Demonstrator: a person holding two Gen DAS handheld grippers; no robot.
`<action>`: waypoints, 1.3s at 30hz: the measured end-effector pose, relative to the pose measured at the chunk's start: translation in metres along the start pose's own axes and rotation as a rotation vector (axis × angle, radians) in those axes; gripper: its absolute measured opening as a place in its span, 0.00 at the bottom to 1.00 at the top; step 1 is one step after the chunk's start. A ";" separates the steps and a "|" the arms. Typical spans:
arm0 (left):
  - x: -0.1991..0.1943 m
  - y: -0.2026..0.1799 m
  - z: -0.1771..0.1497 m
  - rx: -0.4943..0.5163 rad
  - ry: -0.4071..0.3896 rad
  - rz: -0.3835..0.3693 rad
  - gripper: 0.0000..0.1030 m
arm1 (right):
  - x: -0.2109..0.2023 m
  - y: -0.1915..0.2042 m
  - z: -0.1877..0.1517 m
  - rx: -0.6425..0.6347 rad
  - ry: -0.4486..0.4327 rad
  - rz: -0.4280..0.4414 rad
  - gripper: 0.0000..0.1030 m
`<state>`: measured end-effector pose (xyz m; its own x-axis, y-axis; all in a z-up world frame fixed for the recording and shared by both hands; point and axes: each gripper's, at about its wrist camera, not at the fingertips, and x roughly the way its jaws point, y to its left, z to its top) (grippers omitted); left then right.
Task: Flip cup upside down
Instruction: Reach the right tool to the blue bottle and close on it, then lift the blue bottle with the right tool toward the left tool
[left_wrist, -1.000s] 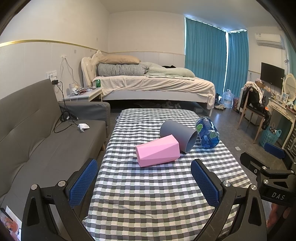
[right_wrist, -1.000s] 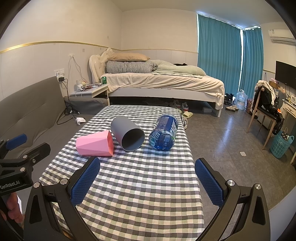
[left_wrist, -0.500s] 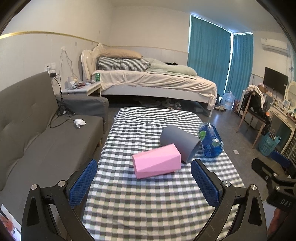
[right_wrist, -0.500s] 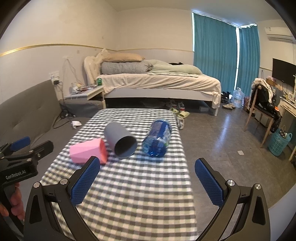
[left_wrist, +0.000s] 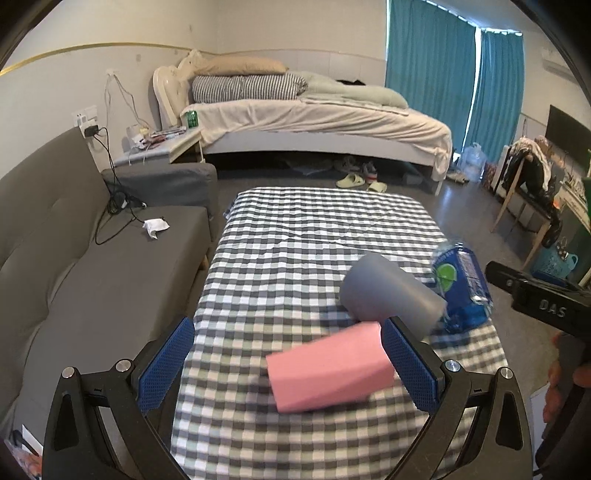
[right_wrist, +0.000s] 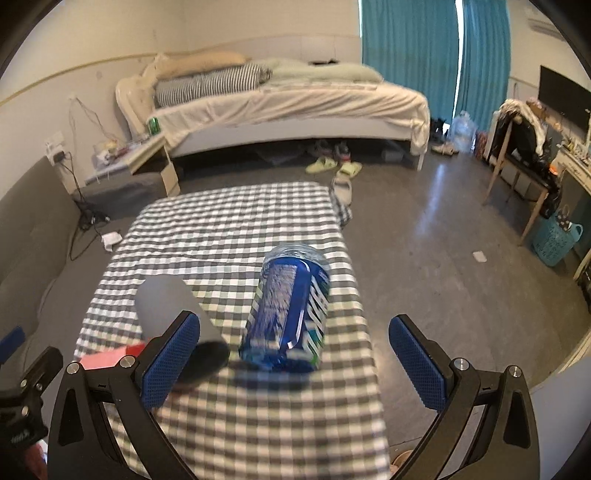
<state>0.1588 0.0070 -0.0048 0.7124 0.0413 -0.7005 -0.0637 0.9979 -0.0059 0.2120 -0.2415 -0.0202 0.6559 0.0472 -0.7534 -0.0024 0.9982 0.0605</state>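
Observation:
Three cups lie on their sides on the checkered table (left_wrist: 314, 229). The pink faceted cup (left_wrist: 328, 365) is nearest, between the pads of my open left gripper (left_wrist: 288, 332) and close to its right pad. Behind it lies the grey cup (left_wrist: 391, 295), then the blue transparent cup (left_wrist: 461, 288). In the right wrist view the blue cup (right_wrist: 288, 314) lies between the fingers of my open right gripper (right_wrist: 295, 321), untouched. The grey cup (right_wrist: 173, 310) is partly behind its left pad, and a sliver of the pink cup (right_wrist: 107, 360) shows.
A grey sofa (left_wrist: 74, 277) runs along the table's left side. A bed (left_wrist: 314, 118) stands behind, slippers (right_wrist: 332, 166) on the floor before it. A chair (right_wrist: 517, 147) and a blue basket (right_wrist: 554, 243) stand at the right. The table's right edge drops to bare floor (right_wrist: 461, 258).
Both grippers have moved forward and tilted down over the table; the cups now sit close to the fingers. Neither gripper has changed its opening. The cups have not moved.

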 end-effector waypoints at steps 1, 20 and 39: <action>0.008 -0.001 0.003 -0.004 0.016 0.002 1.00 | 0.009 0.000 0.003 0.000 0.022 -0.002 1.00; 0.050 -0.016 0.024 0.015 0.097 0.012 1.00 | 0.079 -0.016 -0.011 0.094 0.274 0.133 0.64; -0.049 -0.006 -0.037 0.015 -0.009 -0.020 1.00 | -0.042 0.032 -0.140 -0.029 0.259 0.196 0.63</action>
<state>0.0988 -0.0023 0.0030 0.7198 0.0214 -0.6938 -0.0384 0.9992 -0.0090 0.0792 -0.2062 -0.0784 0.4265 0.2434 -0.8711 -0.1337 0.9695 0.2054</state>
